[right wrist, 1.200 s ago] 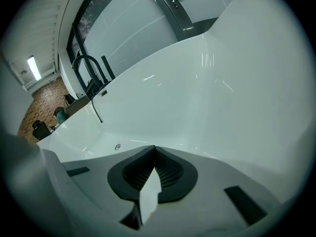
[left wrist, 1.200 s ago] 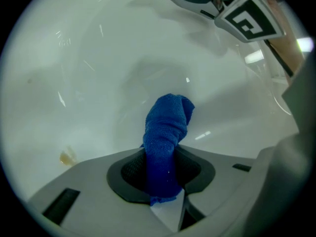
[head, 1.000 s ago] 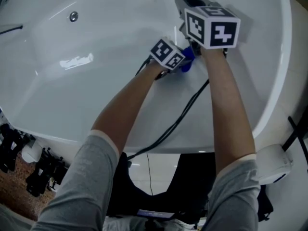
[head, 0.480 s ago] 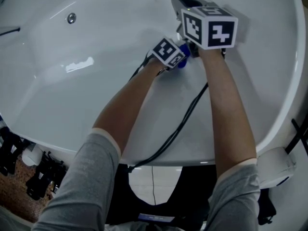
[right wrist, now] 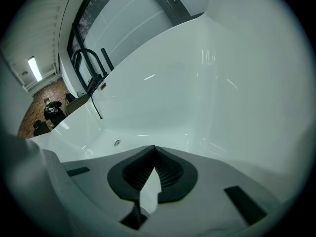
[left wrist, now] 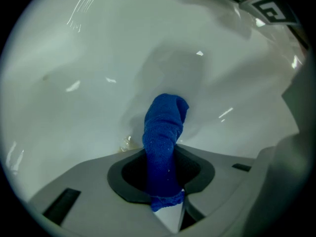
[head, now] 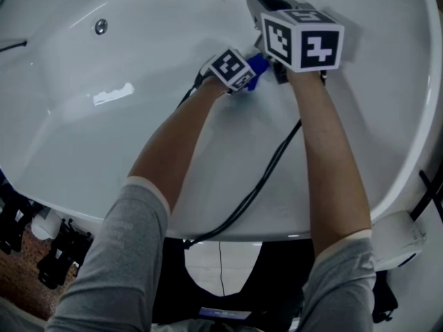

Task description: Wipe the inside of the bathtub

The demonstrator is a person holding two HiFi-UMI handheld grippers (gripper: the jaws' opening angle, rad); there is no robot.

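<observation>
Black gear (head: 62, 251) seen on brown speckled floor (head: 21, 275), white round object (head: 394, 237) placed at right, strip light (right wrist: 34, 69) lit overhead.

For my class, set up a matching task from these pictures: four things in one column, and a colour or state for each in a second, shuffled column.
Column one:
1. left claw
2. right claw
3. cloth
4. cable

Column two:
A. black
B. shut, holding nothing
C. blue
D. shut on the cloth

Pairs: 1-D, 2-B, 3-C, 4-A.
</observation>
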